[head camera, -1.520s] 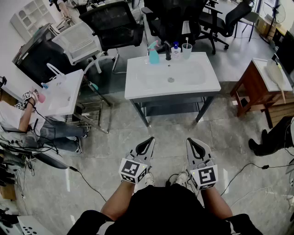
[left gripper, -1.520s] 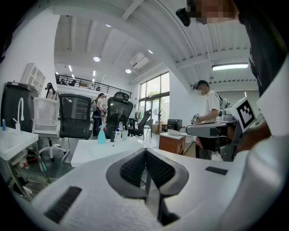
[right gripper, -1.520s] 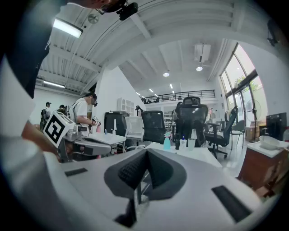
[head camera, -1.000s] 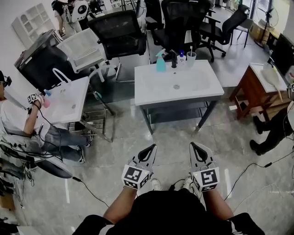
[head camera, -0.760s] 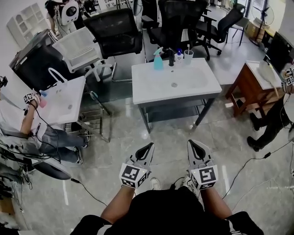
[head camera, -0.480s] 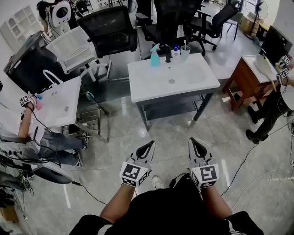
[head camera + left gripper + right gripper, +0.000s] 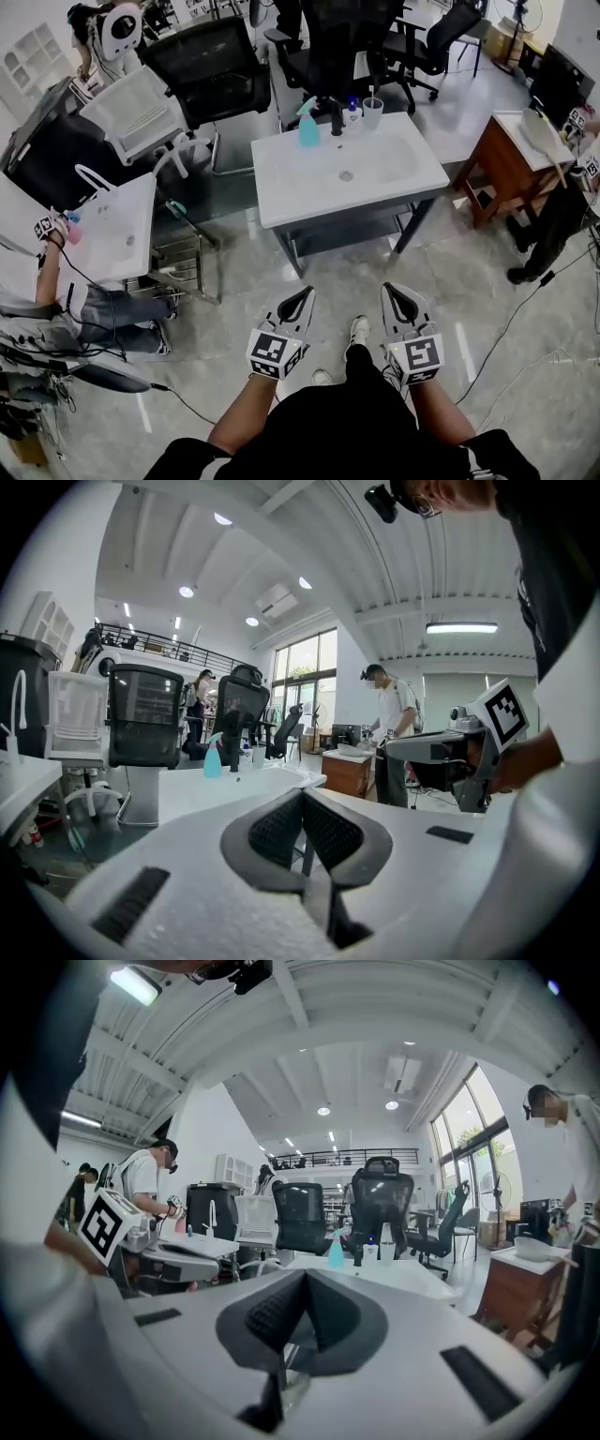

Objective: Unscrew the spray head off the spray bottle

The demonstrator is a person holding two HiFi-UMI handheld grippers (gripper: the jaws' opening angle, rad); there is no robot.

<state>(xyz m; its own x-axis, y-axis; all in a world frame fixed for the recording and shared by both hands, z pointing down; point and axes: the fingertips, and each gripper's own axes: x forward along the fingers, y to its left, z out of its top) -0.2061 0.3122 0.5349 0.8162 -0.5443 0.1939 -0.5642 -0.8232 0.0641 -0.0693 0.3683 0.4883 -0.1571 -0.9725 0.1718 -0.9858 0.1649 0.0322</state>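
Both claws shut tight, nothing in them: left gripper (image 7: 305, 292) jaws meet, right gripper (image 7: 392, 289) same. Spray bottle (image 7: 308, 127) is well ahead, across open floor. It stands upright at the back edge of the white basin table (image 7: 281, 192), just left of the dark tap (image 7: 334, 114) and a cup (image 7: 372, 111). Long axis vertical, spray head (image 7: 306, 103) on top, not yet off. It sits almost dead ahead of my left claw, so I judge left slightly nearer; right would have to reach across.
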